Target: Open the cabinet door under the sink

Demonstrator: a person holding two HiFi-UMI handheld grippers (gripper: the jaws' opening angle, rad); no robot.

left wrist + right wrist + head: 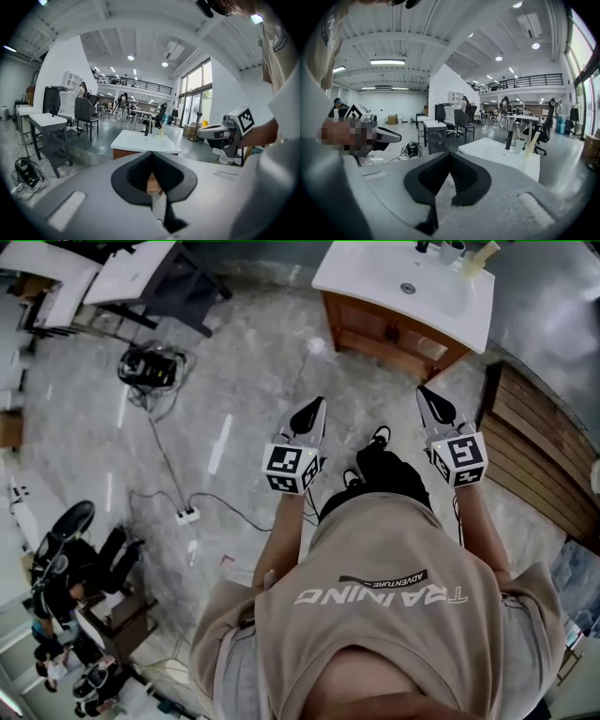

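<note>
The sink cabinet stands ahead at the top right of the head view: a white basin top (375,277) on a wooden cabinet (384,341) whose front faces me. Its door cannot be made out clearly. My left gripper (319,403) and right gripper (422,391) are held side by side above the floor, both pointing at the cabinet and well short of it. Both are shut with nothing between the jaws. In the left gripper view the white top (140,141) lies just beyond the closed tips (151,153). The right gripper view shows the basin top (501,153) to the right of its closed tips (450,153).
Cables run over the marble floor to a power strip (187,515) and a black device (148,367) on the left. A wooden slatted panel (539,465) lies to the right of the cabinet. Desks (131,273) stand at the upper left, office chairs (70,540) at the lower left.
</note>
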